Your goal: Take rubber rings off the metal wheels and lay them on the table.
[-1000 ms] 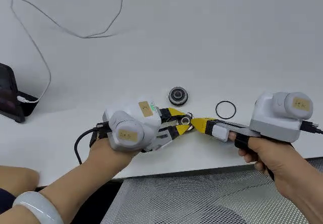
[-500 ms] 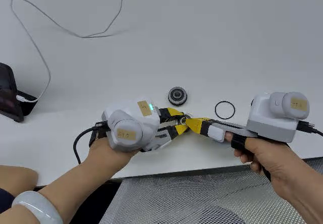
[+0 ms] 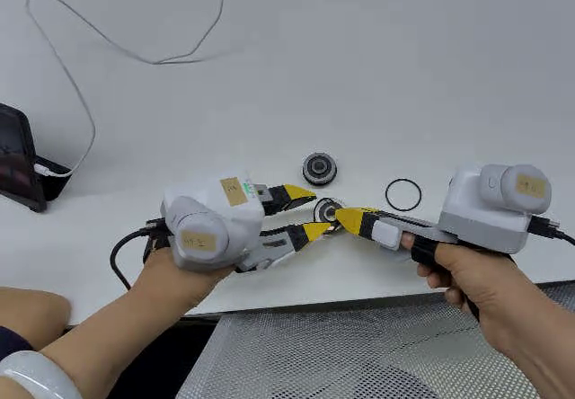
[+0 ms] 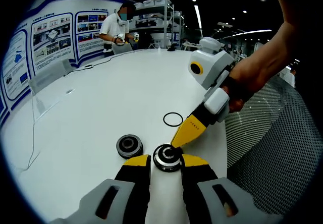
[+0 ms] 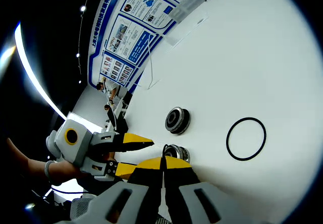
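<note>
On the white table in the head view, the left gripper is held low with its yellow-tipped jaws spread apart, and the near wheel, a small metal one, sits on the tabletop in the gap at their tips. The right gripper comes in from the other side with its jaws pressed together, its yellow point against that wheel's edge. The far wheel rests just beyond, dark around its outside, and a loose rubber ring lies flat off to the right, apart from both wheels. A thin cable loops across the far left of the table to a black device at its edge, and a mesh surface runs below the near edge. In the left gripper view, the left gripper has its two tips either side of the near wheel, though I cannot tell if they touch it, while the right gripper slants down from the upper right to meet the wheel's rim. The far wheel sits just to the left, the rubber ring further out, and a person stands at the table's far end. In the right gripper view, the right gripper shows no gap between its jaws, and whether they pinch any rubber cannot be told. The near wheel is right at their tips, the far wheel beyond it, the rubber ring to the right, and the left gripper gapes at the left
</note>
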A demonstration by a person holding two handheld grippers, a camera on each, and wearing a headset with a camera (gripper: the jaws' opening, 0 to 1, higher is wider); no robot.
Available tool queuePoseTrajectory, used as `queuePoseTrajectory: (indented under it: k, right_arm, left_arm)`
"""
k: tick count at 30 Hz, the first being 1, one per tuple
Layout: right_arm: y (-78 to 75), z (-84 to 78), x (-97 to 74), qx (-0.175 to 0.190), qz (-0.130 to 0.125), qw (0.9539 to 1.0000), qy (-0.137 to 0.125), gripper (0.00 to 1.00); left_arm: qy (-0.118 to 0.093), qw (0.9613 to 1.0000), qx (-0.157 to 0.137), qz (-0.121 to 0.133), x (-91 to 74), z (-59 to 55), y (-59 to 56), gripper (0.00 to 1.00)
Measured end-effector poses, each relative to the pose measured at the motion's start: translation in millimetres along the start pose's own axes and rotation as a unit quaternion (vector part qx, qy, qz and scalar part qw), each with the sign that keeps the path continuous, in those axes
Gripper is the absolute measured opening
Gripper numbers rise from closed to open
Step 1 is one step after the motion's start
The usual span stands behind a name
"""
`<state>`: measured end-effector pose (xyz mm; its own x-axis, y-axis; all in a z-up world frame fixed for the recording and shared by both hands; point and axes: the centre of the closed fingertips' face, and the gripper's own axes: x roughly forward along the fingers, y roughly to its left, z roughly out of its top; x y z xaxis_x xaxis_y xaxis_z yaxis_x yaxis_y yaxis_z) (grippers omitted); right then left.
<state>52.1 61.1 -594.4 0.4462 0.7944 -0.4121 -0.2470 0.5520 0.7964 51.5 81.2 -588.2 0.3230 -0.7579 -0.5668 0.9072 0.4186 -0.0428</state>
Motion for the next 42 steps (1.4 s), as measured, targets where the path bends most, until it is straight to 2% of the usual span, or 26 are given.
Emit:
queuePoseTrajectory:
  k: [4, 14, 20, 30, 33, 35, 39, 42]
  right_arm:
    - [3.7, 1.2, -0.9, -0.001, 0.003, 1.0, 0.0, 0.01]
    - [16.3, 3.7, -0.5, 0.001, 0.019, 0.9998, -0.002, 0.01]
    - [20.9, 6.5, -5.9, 0.003, 0.026, 0.9996, -0.007, 0.02]
    - [23.7, 19.1, -20.3, 0.001, 0.03, 0.9993, -0.022, 0.02]
    - [20.6, 26.0, -28.6, -0.001, 0.024, 0.9993, -0.031, 0.02]
    - [13.2, 30.9, -35.1, -0.001, 0.013, 0.9992, -0.038, 0.02]
    - [-6.5, 38.2, -46.0, 0.008, -0.008, 0.9987, -0.049, 0.02]
    - [-22.6, 41.5, -51.1, 0.011, -0.027, 0.9981, -0.054, 0.02]
  left_arm:
    - [-0.01, 0.9998, -0.014, 0.012, -8.1, -4.5, 5.2, 0.29]
    - [-0.019, 0.9984, -0.037, 0.038, -20.7, -12.5, 14.4, 0.45]
    - [-0.034, 0.9972, -0.052, 0.042, -24.0, -8.6, 14.7, 0.56]
    - [-0.053, 0.9957, -0.062, 0.044, -27.1, -7.7, 16.2, 0.66]
    - [-0.061, 0.9949, -0.066, 0.046, -28.8, -7.2, 17.7, 0.69]
    - [-0.065, 0.9943, -0.069, 0.049, -29.7, -6.5, 18.1, 0.73]
    - [-0.071, 0.9929, -0.077, 0.056, -32.2, -5.9, 20.3, 0.76]
    - [-0.069, 0.9928, -0.078, 0.059, -33.0, -7.4, 21.6, 0.75]
